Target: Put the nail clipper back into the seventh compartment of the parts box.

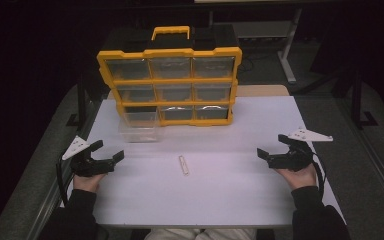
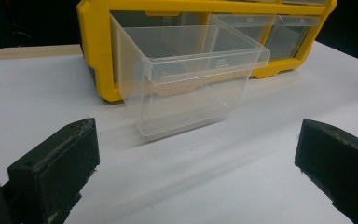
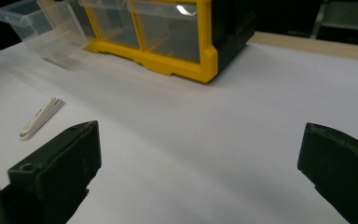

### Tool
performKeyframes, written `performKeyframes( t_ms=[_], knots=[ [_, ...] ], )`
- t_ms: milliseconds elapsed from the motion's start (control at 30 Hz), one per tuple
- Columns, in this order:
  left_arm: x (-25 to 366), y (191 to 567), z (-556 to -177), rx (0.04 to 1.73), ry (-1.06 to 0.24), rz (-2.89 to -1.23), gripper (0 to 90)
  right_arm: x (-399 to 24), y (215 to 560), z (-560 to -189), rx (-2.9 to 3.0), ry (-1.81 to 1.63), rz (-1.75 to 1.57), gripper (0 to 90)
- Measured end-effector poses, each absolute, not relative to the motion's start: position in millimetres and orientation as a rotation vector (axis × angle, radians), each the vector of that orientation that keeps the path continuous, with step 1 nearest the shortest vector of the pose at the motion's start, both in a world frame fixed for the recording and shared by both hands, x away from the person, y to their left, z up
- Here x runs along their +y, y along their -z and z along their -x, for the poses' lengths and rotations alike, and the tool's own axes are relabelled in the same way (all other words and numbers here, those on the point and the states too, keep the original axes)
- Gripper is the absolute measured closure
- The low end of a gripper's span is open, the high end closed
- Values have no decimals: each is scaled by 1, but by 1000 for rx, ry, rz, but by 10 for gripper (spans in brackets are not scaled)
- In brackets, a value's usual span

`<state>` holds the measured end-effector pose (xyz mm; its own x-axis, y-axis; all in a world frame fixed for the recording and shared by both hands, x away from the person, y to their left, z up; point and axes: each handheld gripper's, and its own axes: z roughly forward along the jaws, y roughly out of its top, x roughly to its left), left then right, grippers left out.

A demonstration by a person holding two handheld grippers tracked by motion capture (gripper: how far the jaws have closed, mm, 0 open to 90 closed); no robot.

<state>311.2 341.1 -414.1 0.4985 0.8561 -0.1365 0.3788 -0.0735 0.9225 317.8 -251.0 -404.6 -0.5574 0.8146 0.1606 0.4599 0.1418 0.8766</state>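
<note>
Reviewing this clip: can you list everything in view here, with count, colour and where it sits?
organiser cabinet: one, yellow frame with a yellow handle on top, clear drawers in three rows of three, standing at the far middle of the table.
pulled-out drawer: one, clear plastic, looks empty, drawn forward from the cabinet's bottom left slot onto the table.
small clip: one, pale cream, lying flat on the table's middle, between the two grippers.
table: one, white top.
left gripper: one, black, jaws open, low on the table's left, pointing inward.
right gripper: one, black, jaws open, on the table's right, pointing inward.
person's sleeves: two, dark, at the near edge.
</note>
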Motion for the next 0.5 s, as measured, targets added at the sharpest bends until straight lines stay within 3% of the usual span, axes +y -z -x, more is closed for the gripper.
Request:
performKeyframes(
  t_ms=[500],
  knots=[
    [340, 415, -312, 1058, -548, -1685, 0, -244, 405, -321, 2160, -1354, -1233, 0]
  ],
)
